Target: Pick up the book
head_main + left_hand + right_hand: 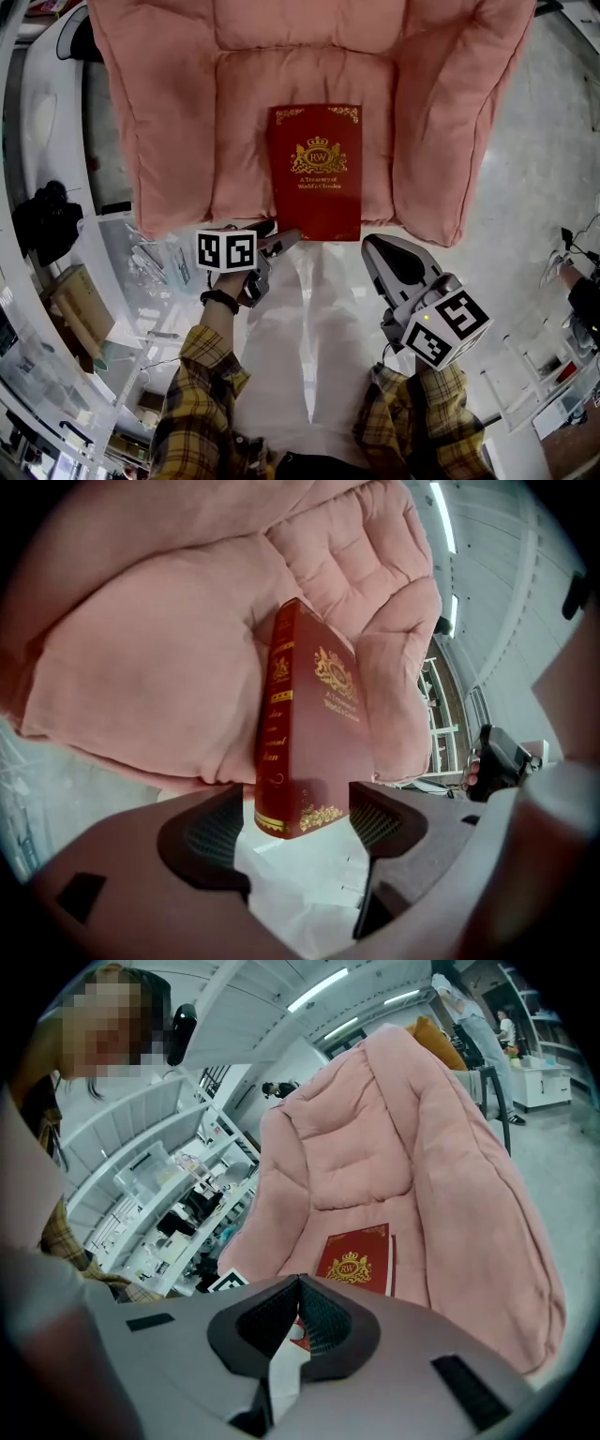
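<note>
Our left gripper (298, 829) gapes round a corner of the book (305, 733), unclamped; our right gripper (297, 1283) is pinched shut, empty; a shallow bite might drop it off the cushion (141, 667).

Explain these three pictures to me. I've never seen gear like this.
No robot here: a person holds a two-fingered gripper in each hand. The head view looks down from a camera on the person's head; the other two come from a camera riding on each gripper. A red book lies on a pink cushioned chair. The left gripper has its fingers apart, either side of the book's near corner, not pressing it. The right gripper is shut and empty. Nothing is held yet.
</note>
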